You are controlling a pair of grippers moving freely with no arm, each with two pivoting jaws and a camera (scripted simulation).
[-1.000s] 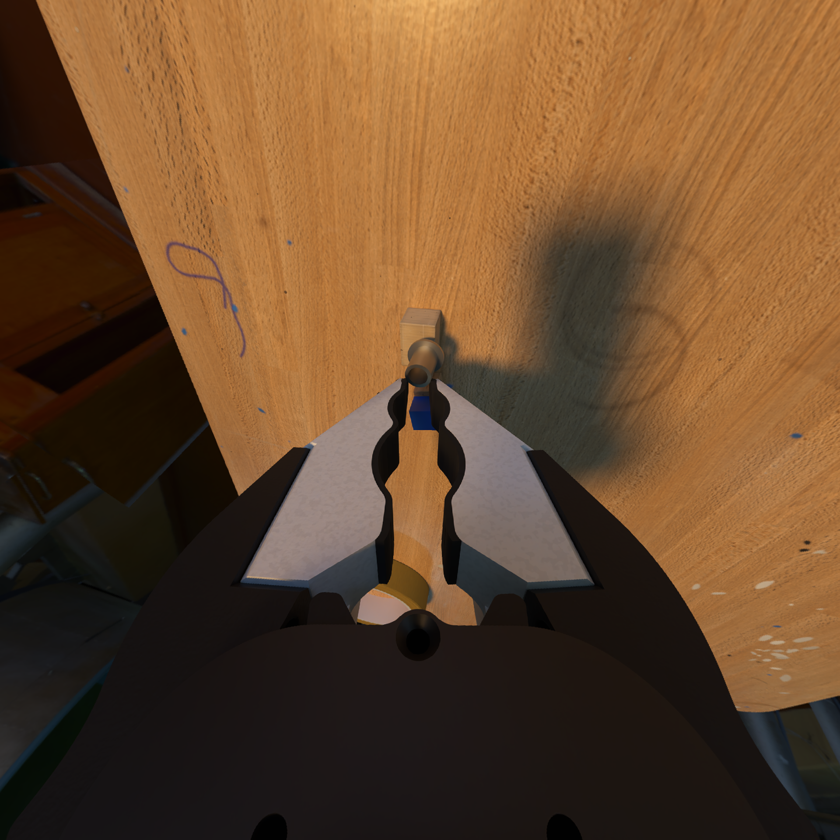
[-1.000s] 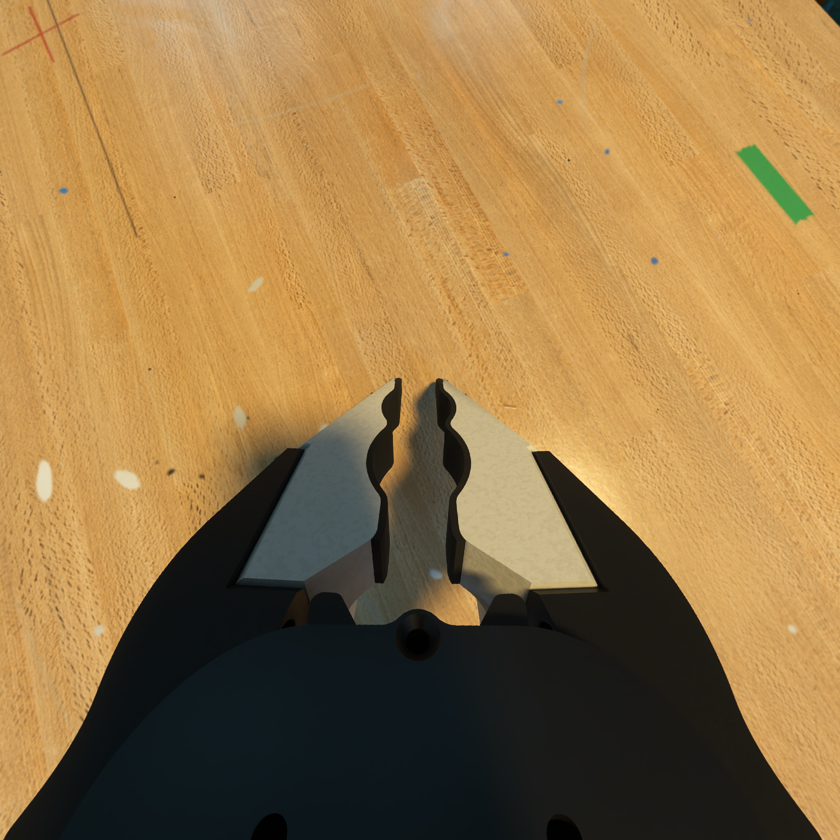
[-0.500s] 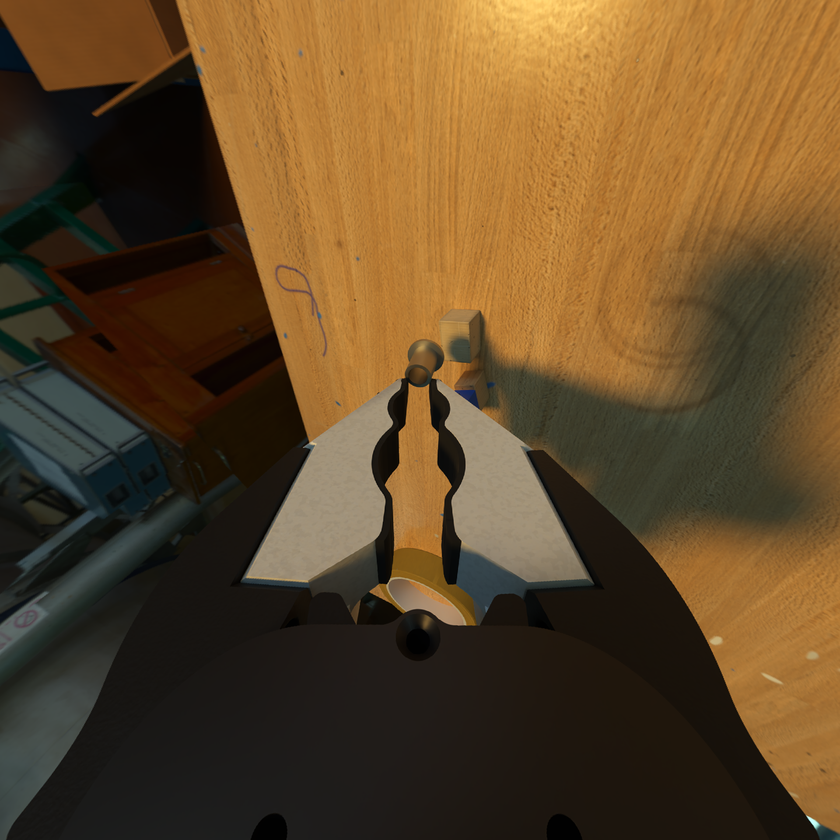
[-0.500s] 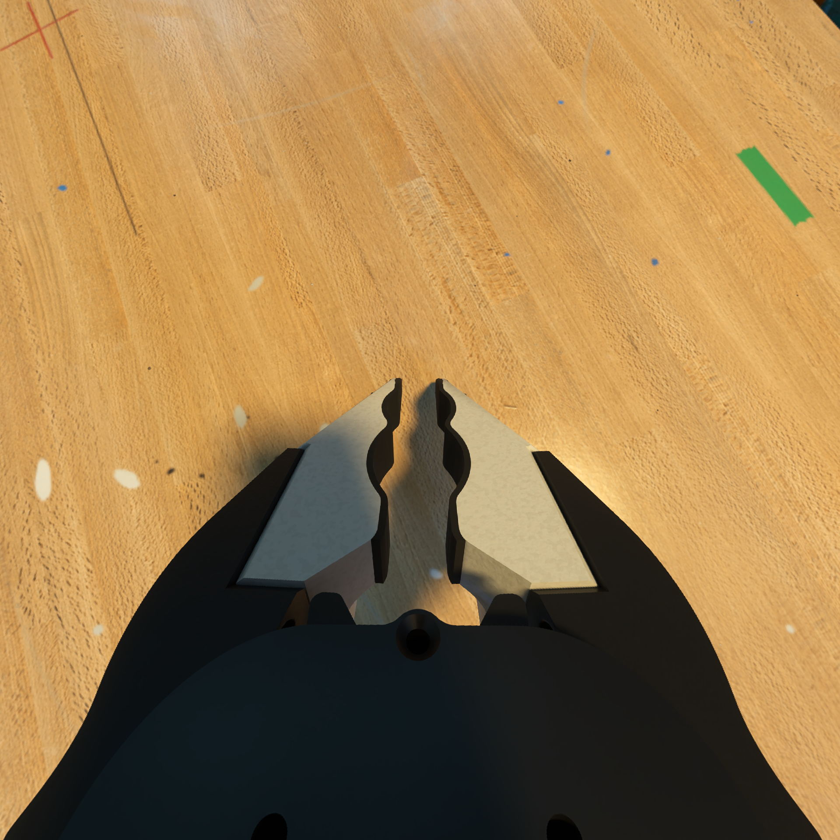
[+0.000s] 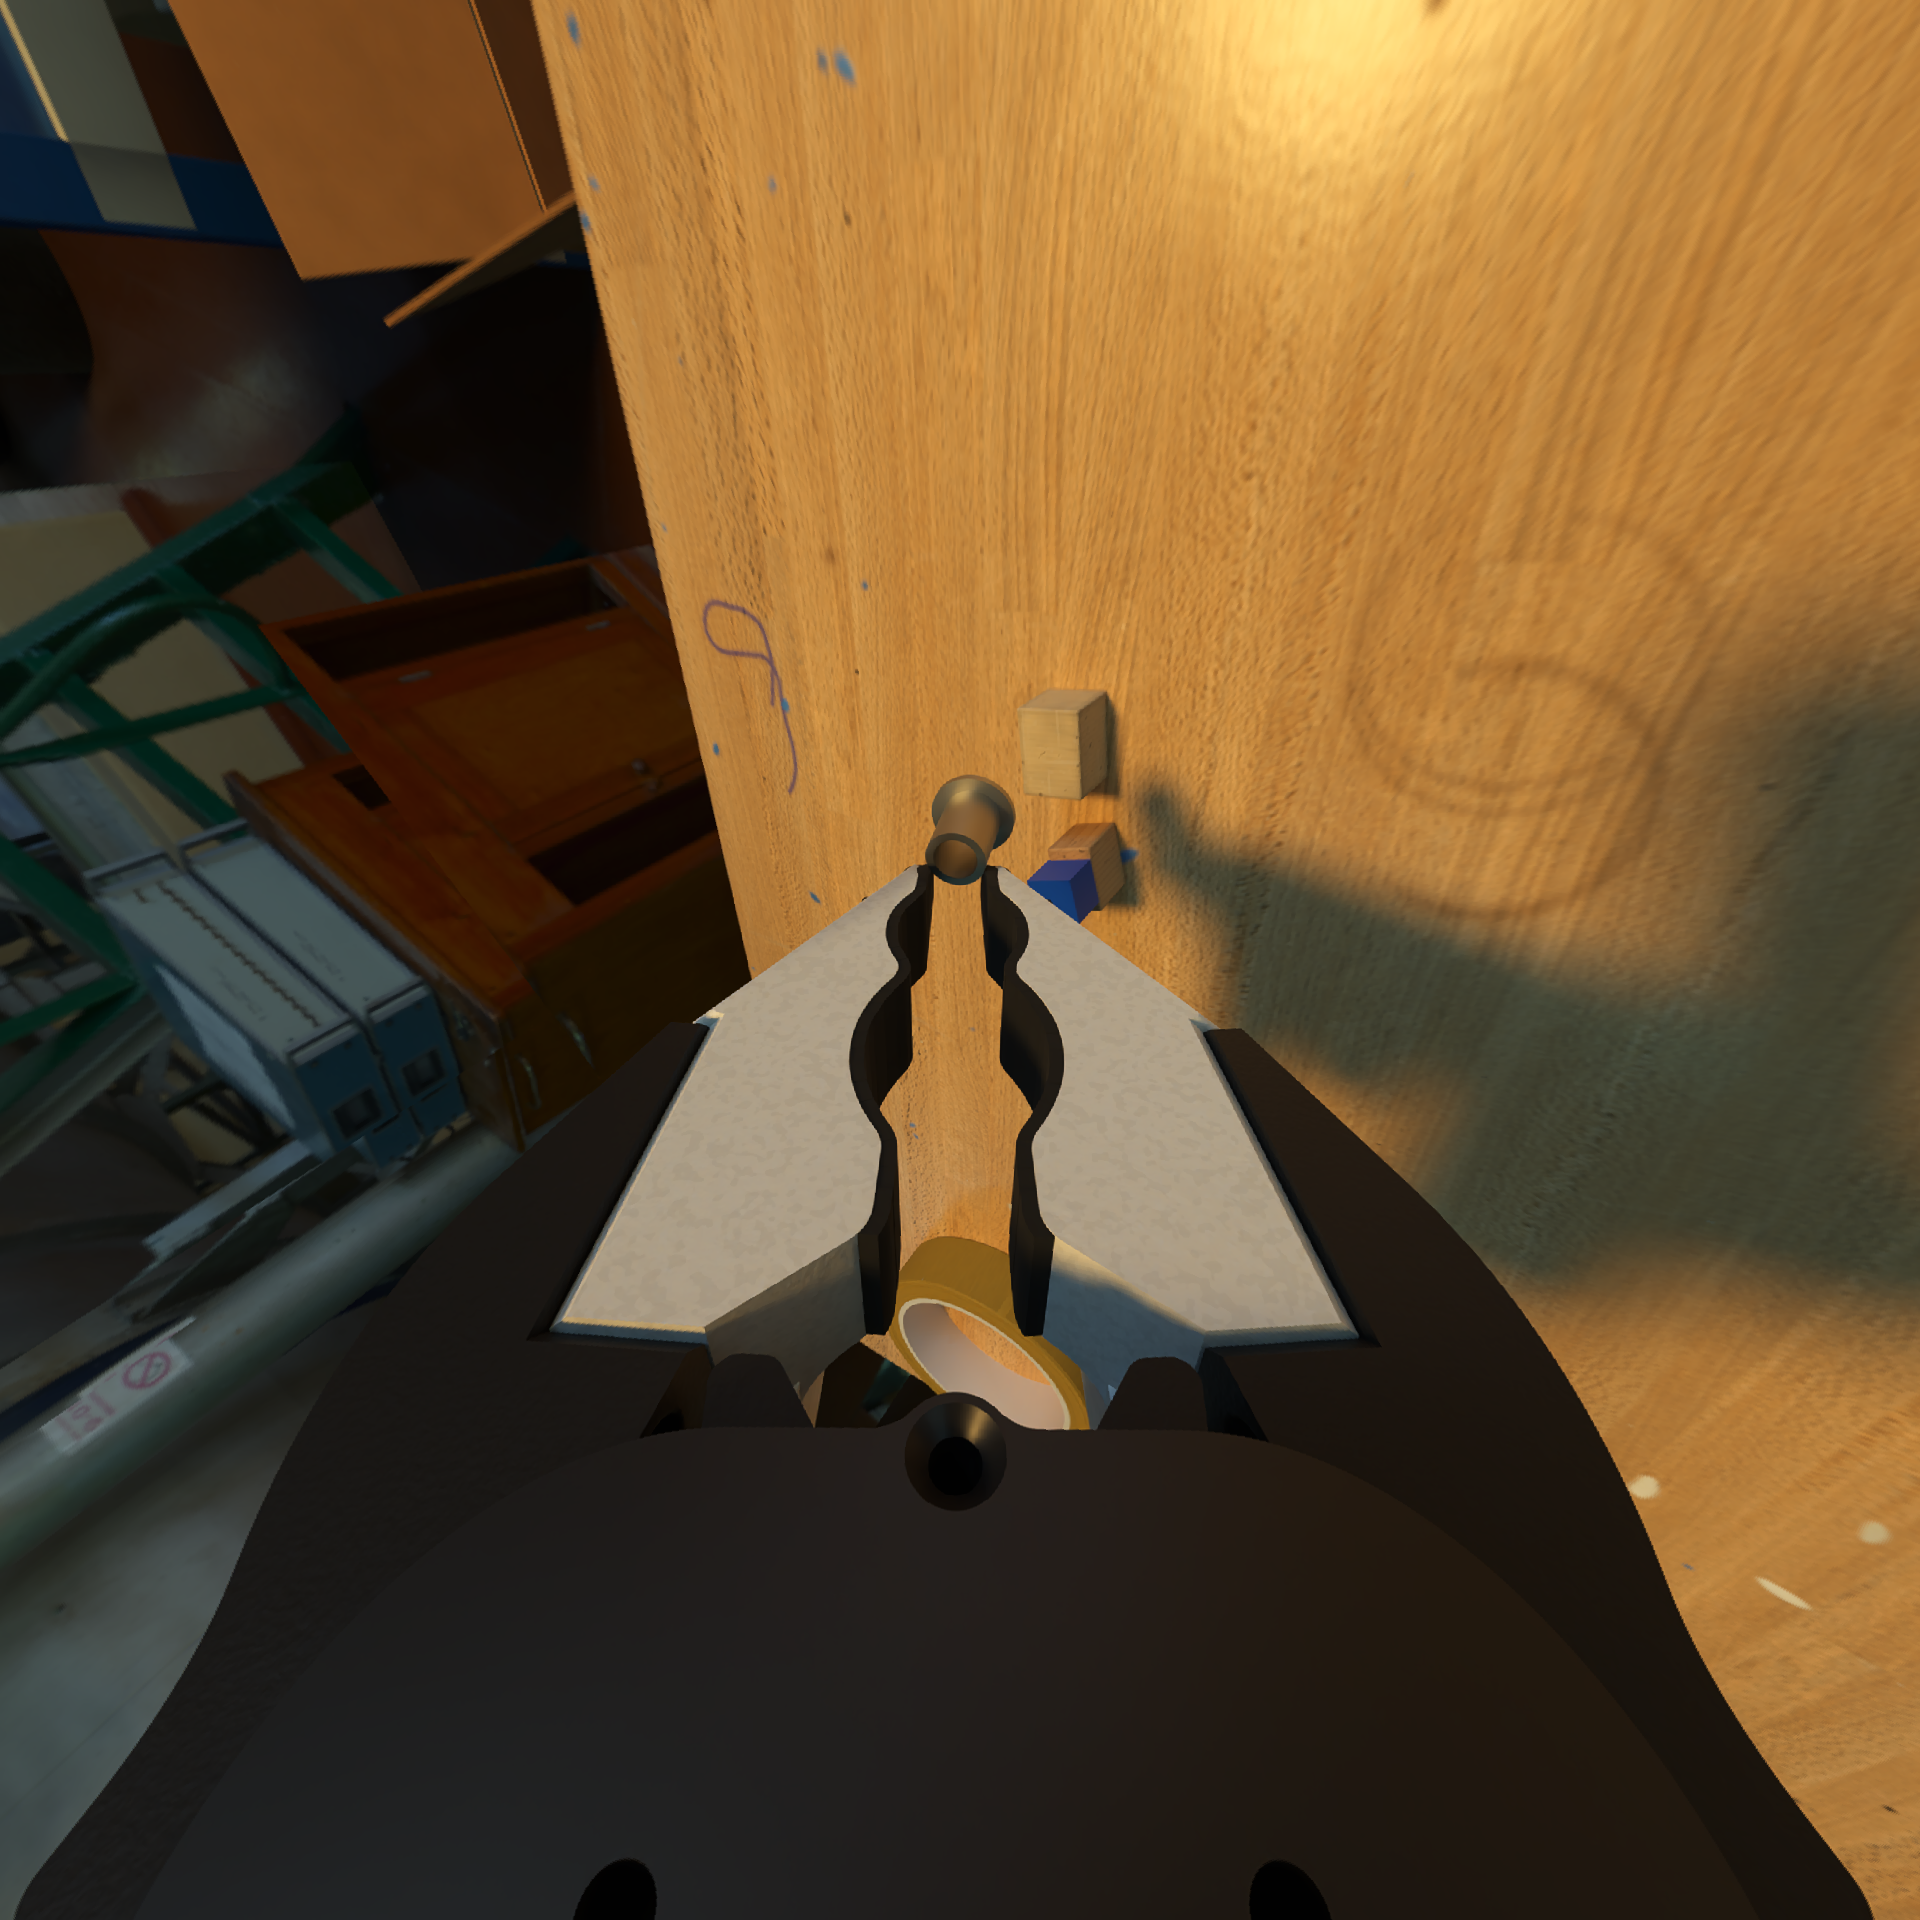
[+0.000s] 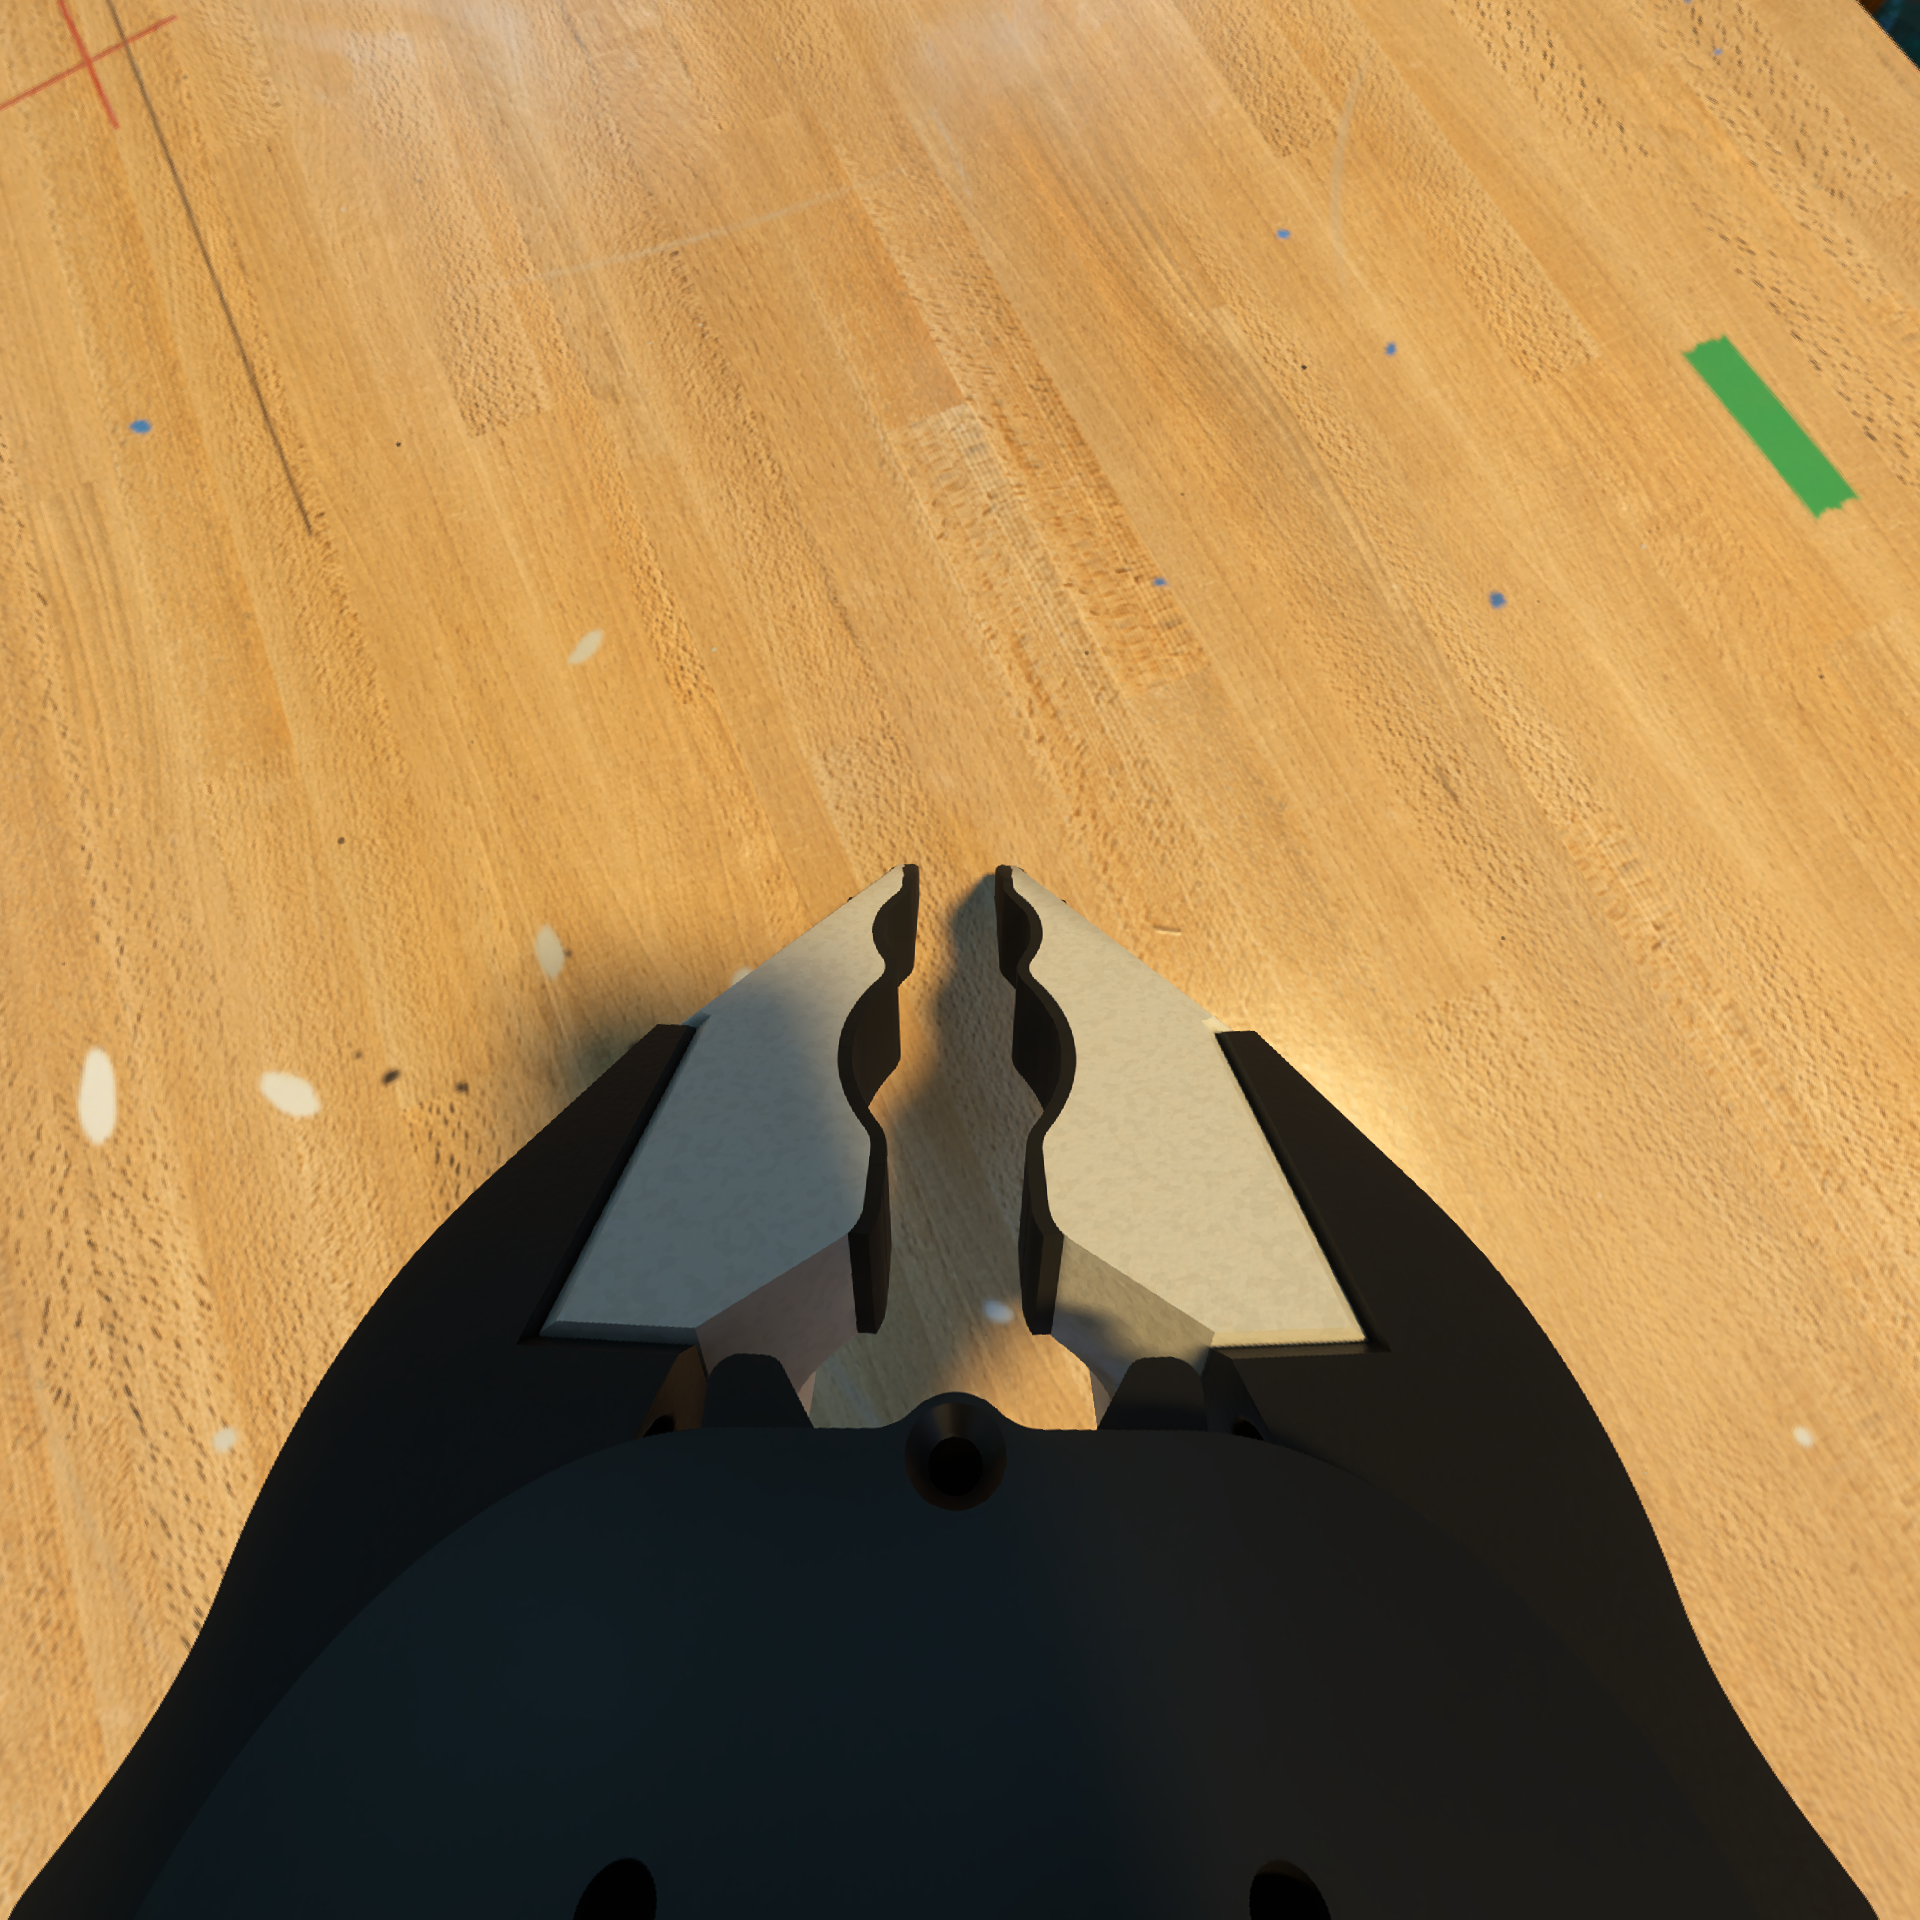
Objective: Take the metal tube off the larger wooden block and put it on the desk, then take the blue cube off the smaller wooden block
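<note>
Left wrist view: left gripper (image 5: 957, 871) clamped on a metal tube (image 5: 967, 831) at the very fingertips, open end facing the camera, flared end beyond. Tube lifted clear of the larger wooden block (image 5: 1061, 742), which sits on the wooden worktop (image 5: 1351, 416) near its left edge, just right of the tube in this view. Smaller wooden block (image 5: 1091, 860) just beside the larger one, nearer the gripper, with the blue cube (image 5: 1060, 889) touching it on the near side, partly hidden behind the right fingertip. Purple scribble (image 5: 750, 681) close to the left edge of the worktop. Roll of yellow tape (image 5: 987, 1335) low between the fingers, near their base. Brown cabinets (image 5: 499, 727) and a grey pipe (image 5: 239, 1340) beyond the worktop's left edge. Large shadow across the right part of the worktop.

Right wrist view: right gripper (image 6: 957, 879) with fingers slightly apart, nothing between them, only bare worktop (image 6: 935, 468) below. Green strip of tape (image 6: 1768, 424) toward the right edge, red cross mark (image 6: 88, 62) at the far left corner of the view, white flecks (image 6: 99, 1093) on the left side.
</note>
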